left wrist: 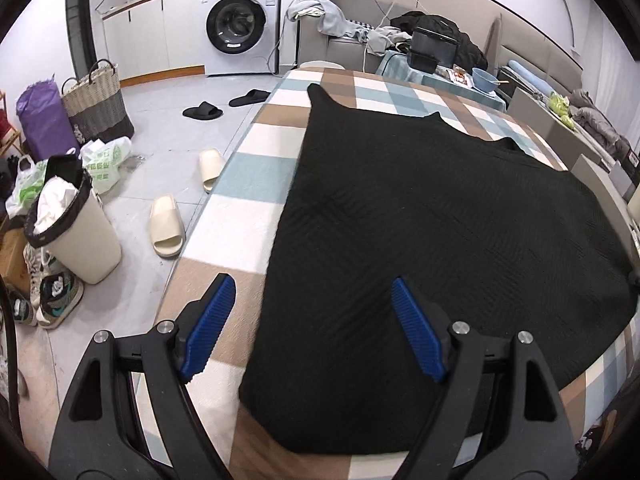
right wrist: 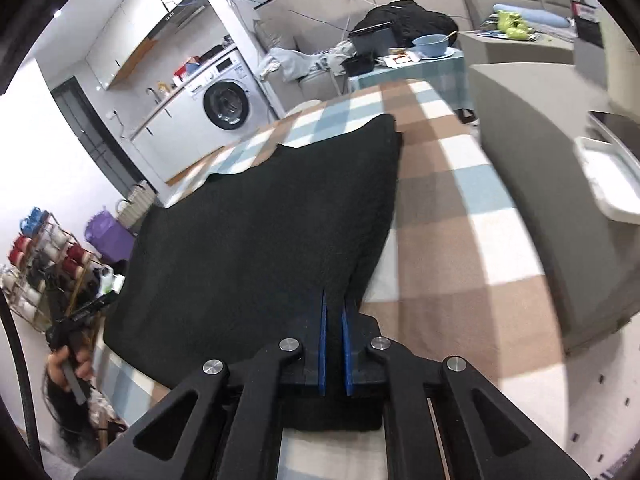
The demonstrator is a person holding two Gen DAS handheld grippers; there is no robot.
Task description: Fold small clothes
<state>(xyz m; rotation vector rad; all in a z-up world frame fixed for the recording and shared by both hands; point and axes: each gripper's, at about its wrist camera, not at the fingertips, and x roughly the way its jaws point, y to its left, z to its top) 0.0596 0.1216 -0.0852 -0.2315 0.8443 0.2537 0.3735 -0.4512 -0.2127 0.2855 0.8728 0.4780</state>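
A black knitted garment (left wrist: 432, 248) lies spread flat on the checked tablecloth (left wrist: 248, 176). My left gripper (left wrist: 310, 300) is open, its blue pads (left wrist: 212, 320) astride the garment's near left edge, a little above it. In the right wrist view the same garment (right wrist: 260, 240) stretches away from me. My right gripper (right wrist: 334, 300) is shut on the garment's near right corner, with black cloth pinched between the blue pads (right wrist: 323, 344). The left gripper (right wrist: 76, 320) shows at the far left edge of the right wrist view, held in a hand.
The table's left edge drops to a floor with slippers (left wrist: 166, 226), a lined waste bin (left wrist: 76, 224), bags and a basket (left wrist: 98, 100). A washing machine (left wrist: 240, 24) stands beyond. A grey sofa (right wrist: 540, 168) lies right of the table, and a small table with a blue bowl (right wrist: 434, 45) behind.
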